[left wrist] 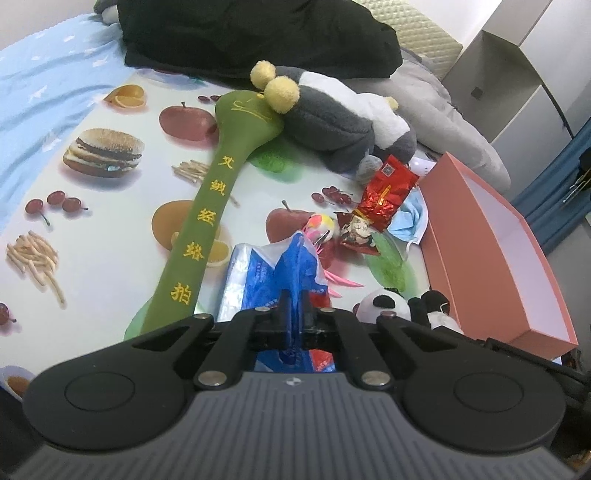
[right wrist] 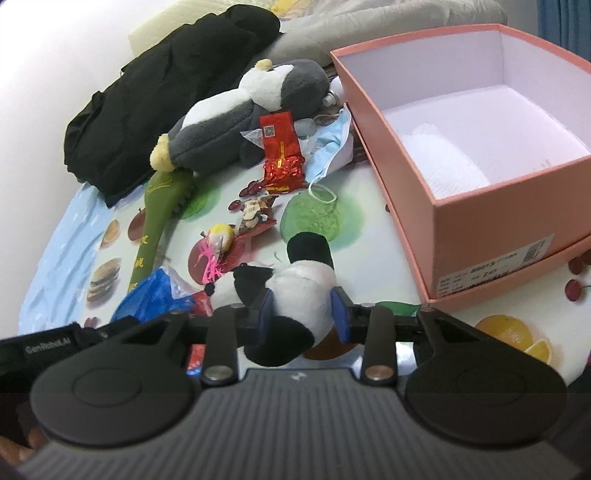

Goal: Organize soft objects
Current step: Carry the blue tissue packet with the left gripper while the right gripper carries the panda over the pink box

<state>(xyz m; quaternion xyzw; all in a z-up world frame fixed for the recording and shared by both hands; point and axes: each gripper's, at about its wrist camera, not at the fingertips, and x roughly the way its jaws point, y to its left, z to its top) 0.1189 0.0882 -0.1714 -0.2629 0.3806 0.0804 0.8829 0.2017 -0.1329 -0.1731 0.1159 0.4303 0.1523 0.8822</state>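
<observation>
My left gripper (left wrist: 294,314) is shut on a blue plastic tissue pack (left wrist: 273,273) lying on the fruit-print cloth. My right gripper (right wrist: 303,314) is shut on a small panda plush (right wrist: 295,291), its blue pads pressing the white body. The panda also shows in the left wrist view (left wrist: 384,304). A pink open box (right wrist: 461,147) stands right of the panda, with a white soft item (right wrist: 447,158) inside. A grey-and-white penguin plush (left wrist: 332,118) and a long green cloth mallet (left wrist: 210,206) lie farther back.
A red foil packet (left wrist: 388,192), a blue face mask (left wrist: 412,218), a small pink-tasselled toy (left wrist: 321,227) and a cartoon card (left wrist: 358,230) lie mid-cloth. Black clothing (left wrist: 240,33) and a grey pillow (left wrist: 436,110) sit at the back. The pink box also shows in the left wrist view (left wrist: 491,251).
</observation>
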